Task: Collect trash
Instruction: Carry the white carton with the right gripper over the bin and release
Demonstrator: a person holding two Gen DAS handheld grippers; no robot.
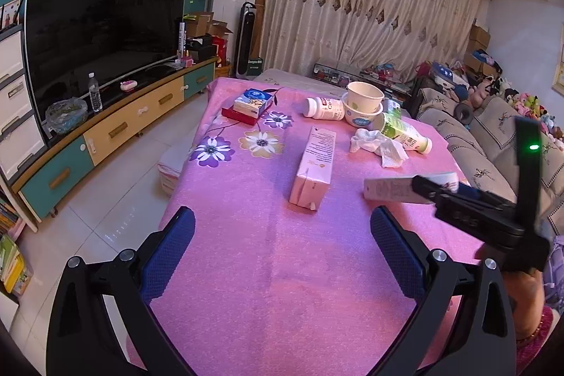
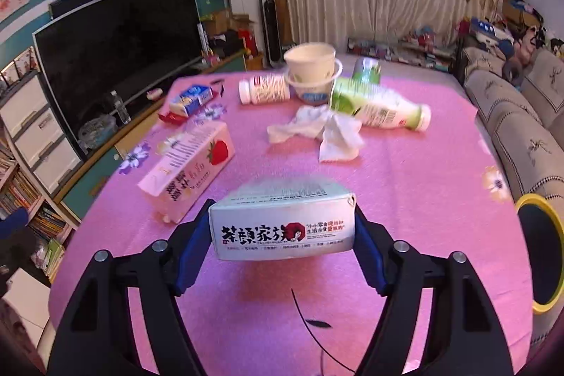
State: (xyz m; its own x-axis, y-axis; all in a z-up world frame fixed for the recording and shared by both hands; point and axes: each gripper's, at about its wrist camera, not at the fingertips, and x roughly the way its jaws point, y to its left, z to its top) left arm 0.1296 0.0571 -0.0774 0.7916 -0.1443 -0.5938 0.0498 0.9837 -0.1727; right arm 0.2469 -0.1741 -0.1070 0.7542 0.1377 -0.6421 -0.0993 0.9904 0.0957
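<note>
My right gripper (image 2: 282, 228) is shut on a grey-white snack box (image 2: 282, 221) with black Chinese lettering, held above the pink tablecloth (image 2: 405, 182). In the left wrist view that box (image 1: 387, 189) and the right gripper (image 1: 458, 199) appear at the right. My left gripper (image 1: 282, 235) is open and empty over the cloth. Lying on the table are a pink strawberry carton (image 2: 190, 171) (image 1: 313, 164), crumpled tissue (image 2: 317, 133) (image 1: 377, 143), a green-labelled bottle (image 2: 377, 108) (image 1: 405, 131), a white pill bottle (image 2: 264, 88) (image 1: 324, 108) and stacked paper cups (image 2: 310, 73) (image 1: 363, 104).
A yellow-rimmed bin (image 2: 539, 252) opens at the table's right edge. A blue tissue pack on a red box (image 1: 252, 104) lies at the far left. A grey sofa (image 1: 493, 147) runs along the right, a TV cabinet (image 1: 105, 129) along the left.
</note>
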